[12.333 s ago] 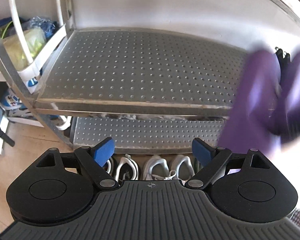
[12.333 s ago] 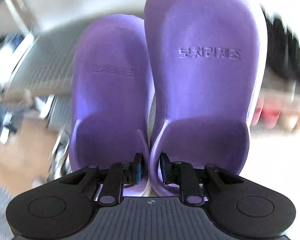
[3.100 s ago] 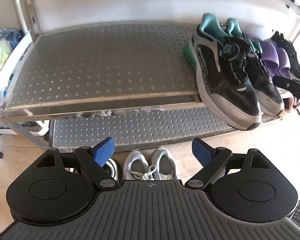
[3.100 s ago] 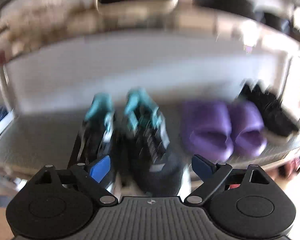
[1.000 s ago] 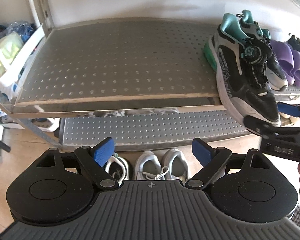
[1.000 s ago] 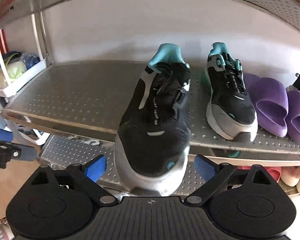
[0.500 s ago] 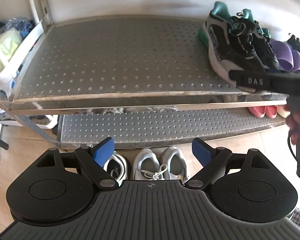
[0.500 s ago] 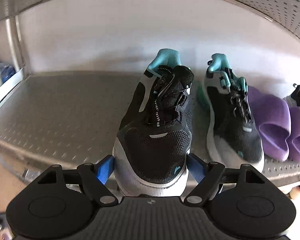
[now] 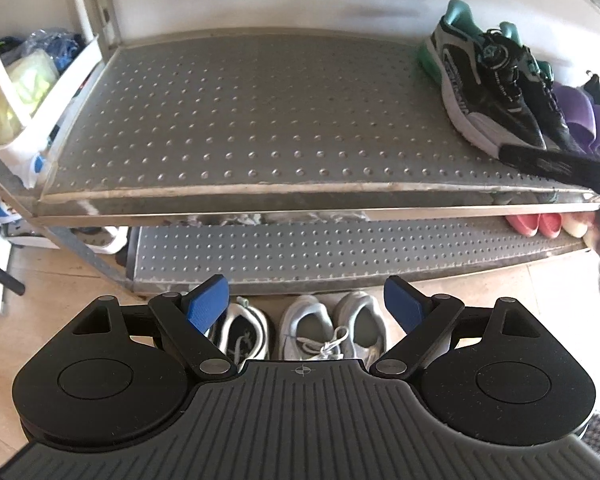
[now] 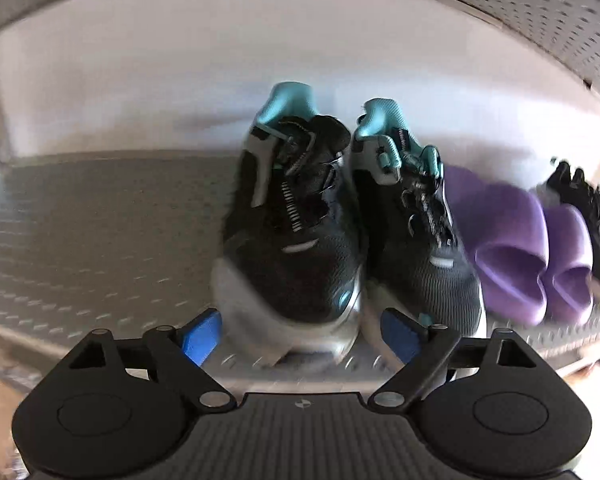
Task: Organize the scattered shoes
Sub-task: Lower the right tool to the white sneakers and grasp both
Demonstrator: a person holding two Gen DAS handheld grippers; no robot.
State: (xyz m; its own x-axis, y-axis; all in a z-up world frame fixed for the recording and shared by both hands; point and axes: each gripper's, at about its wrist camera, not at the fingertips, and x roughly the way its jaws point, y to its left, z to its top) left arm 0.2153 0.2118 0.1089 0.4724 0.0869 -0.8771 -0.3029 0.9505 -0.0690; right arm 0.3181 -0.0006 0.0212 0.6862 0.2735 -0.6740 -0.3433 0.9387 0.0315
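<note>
- Metal shelf (image 9: 260,128), studded, mostly bare at its left; left gripper (image 9: 306,304) hangs fingers wide apart, empty, above grey sneakers (image 9: 332,326) on the floor.
- Black-teal sneakers (image 10: 340,232) sit paired mid-shelf beside purple slippers (image 10: 528,248).
- Right gripper (image 10: 300,336): fingers have just been opening, flanking the left toe, pads clear. Judgement: withdraw straight, no nudging.
- Left view alone shows floor shoes pending; right view is blurred.

No words or numbers can be read anywhere in these pictures. The long black bar (image 9: 560,166) poking in from the right in the left wrist view has faint marks on its side, but they are too blurry to make out. The black and teal sneaker (image 9: 472,80) has white shapes on its side, and they are not clear letters.
</note>
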